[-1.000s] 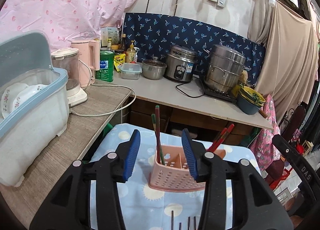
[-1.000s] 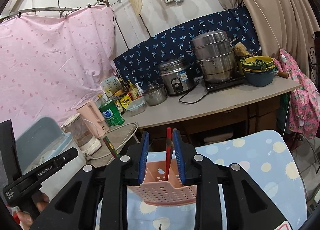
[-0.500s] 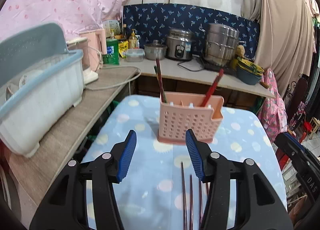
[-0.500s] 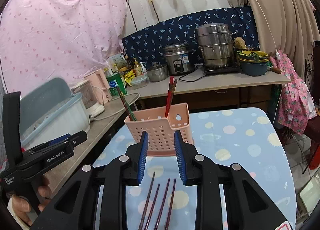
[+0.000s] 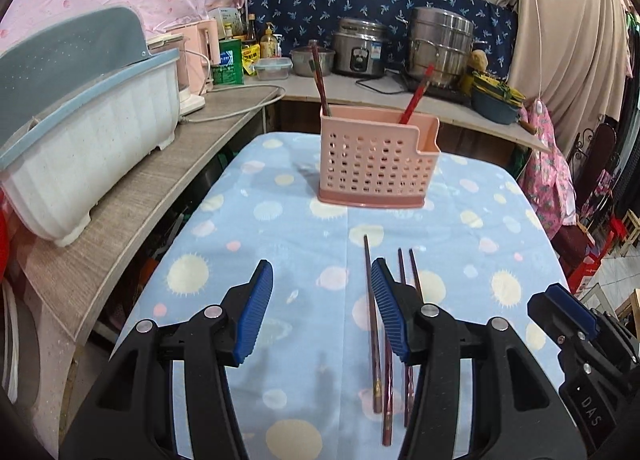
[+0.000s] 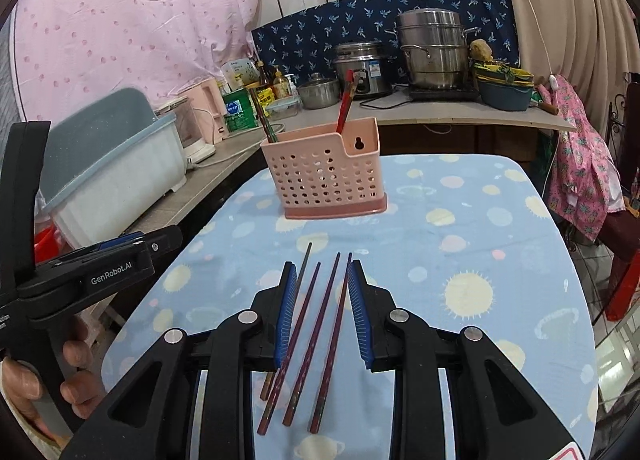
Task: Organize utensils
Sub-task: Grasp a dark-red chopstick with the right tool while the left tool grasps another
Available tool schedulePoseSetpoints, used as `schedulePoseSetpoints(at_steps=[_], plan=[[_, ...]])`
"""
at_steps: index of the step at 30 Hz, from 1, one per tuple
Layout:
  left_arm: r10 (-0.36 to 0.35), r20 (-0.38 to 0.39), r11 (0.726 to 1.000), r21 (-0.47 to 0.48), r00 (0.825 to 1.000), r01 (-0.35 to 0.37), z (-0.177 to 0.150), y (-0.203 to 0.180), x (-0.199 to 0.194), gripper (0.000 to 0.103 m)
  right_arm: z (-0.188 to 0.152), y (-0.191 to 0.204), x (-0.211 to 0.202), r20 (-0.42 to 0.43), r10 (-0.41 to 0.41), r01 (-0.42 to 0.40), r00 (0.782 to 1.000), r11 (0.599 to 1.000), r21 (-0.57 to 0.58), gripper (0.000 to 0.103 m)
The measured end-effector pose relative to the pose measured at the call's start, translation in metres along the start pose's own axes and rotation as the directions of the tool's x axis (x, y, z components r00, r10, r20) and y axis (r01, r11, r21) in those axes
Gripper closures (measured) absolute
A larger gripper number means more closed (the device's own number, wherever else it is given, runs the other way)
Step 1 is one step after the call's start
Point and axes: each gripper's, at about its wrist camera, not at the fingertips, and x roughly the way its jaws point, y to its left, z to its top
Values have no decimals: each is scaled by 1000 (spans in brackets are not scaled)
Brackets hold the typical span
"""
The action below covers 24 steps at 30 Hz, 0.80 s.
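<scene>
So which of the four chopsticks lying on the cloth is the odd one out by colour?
The leftmost chopstick: its shaft is dark grey, while the other three chopsticks beside it are reddish-brown.

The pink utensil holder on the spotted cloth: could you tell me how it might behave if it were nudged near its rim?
The pink utensil holder looks like thin perforated plastic, so probably light. It stands tall on a narrow base, so a push near the rim might tip it. The chopsticks leaning inside could shift and add to that.
</scene>
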Motion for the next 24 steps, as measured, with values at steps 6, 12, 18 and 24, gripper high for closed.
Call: schedulePoseSetpoints(at_steps=[6, 12, 18, 24], plan=[[3, -41, 1000, 14, 999, -2, -25, -2, -1, 54, -27, 0, -1, -50, 0, 0, 999, 1000, 8, 76], [-9, -85, 1000, 20, 996, 10, -49, -2, 2, 54, -55, 5, 6, -108, -9, 8, 994, 1000, -7, 76], [-11, -128, 1000, 14, 992, 13, -67, 3, 8, 54, -77, 10, 17, -161, -15, 11, 987, 1000, -24, 76], [-4, -157, 1000, 16, 988, 6, -80, 7, 13, 54, -93, 11, 35, -209, -21, 17, 978, 1000, -22, 76]])
